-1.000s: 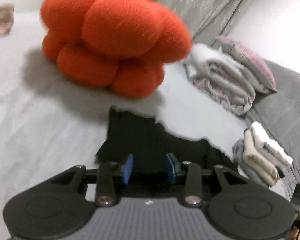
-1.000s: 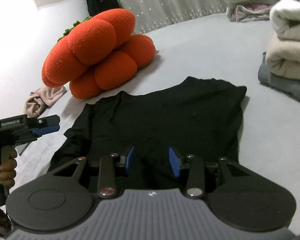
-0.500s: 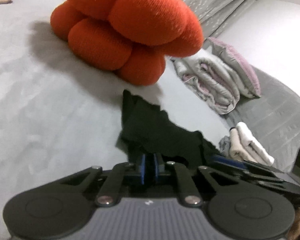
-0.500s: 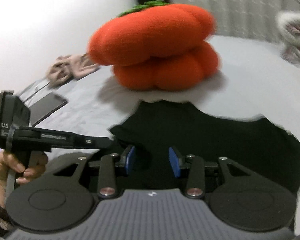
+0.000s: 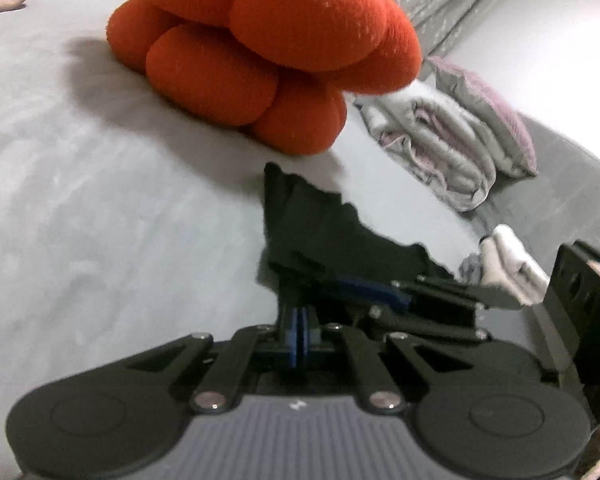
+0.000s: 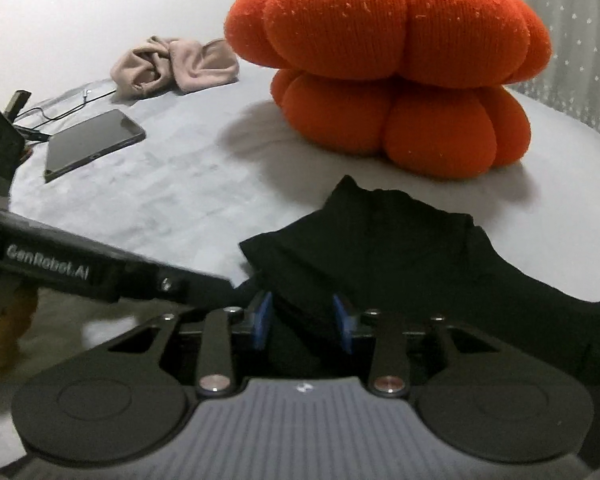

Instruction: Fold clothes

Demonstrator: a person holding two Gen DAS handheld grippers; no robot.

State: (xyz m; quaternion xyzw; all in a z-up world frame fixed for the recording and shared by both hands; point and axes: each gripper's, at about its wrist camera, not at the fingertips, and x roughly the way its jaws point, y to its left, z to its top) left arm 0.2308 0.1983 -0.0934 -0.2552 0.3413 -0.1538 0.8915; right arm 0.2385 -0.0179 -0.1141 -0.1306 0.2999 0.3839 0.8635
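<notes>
On the left of the right wrist view, a dark tablet (image 6: 94, 144) lies flat on the grey bed (image 6: 172, 196), with a thin cable (image 6: 60, 109) near it and a crumpled beige garment (image 6: 176, 65) beyond it. The left gripper (image 5: 299, 334) has its jaws pressed together, blue pads touching, pinching the near edge of the black garment (image 6: 400, 256); in the right wrist view its body enters from the left, and its tip reaches the same fabric edge. The black garment lies on the bed in front of the orange plush cushion (image 6: 396, 64), close to it but apart; its left part is bunched and slightly lifted. The right gripper (image 6: 302, 322) has its jaws moderately apart, with a fold of the black garment between the blue pads; contact with the pads cannot be confirmed. On the right of the left wrist view, a rolled grey-pink blanket (image 5: 448, 152) and a stack of folded clothes (image 5: 508, 264) rest on the bed.
</notes>
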